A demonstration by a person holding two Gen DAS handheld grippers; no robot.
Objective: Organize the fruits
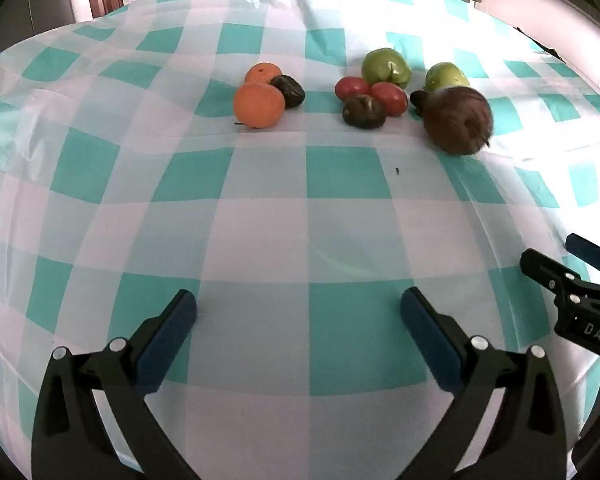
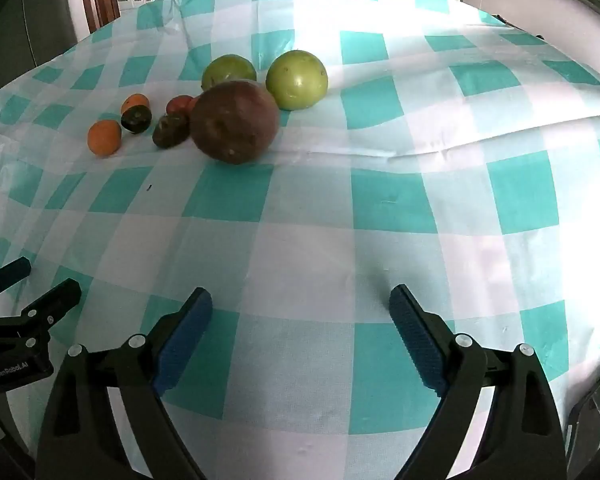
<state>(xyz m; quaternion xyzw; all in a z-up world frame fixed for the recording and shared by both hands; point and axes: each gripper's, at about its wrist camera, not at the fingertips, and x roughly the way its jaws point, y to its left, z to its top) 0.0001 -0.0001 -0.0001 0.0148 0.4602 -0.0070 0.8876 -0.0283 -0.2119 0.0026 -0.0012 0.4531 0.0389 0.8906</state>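
- Left gripper (image 1: 299, 306) and right gripper (image 2: 301, 304): jaws wide, nothing held, hovering over bare checked tablecloth (image 1: 340, 240), well short of fruit.
- Fruit mid-table, loosely clustered by kind: oranges (image 1: 259, 105) left, red tomatoes (image 1: 389, 98) centre, green apples (image 2: 297, 79) behind big brown fruit (image 2: 235, 122); dark fruits scattered, likely unsorted.
- Left view separates both tomatoes; right view hides most behind brown fruit.

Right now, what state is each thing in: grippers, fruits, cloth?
Left hand-held gripper: open, empty, above the cloth.
Right hand-held gripper: open, empty, above the cloth.
Oranges: two, on the cloth, a dark fruit beside them.
Red fruits: two, clustered with another dark fruit.
Green fruits: two, behind the big brown fruit.
Cloth: spread out, wrinkled.
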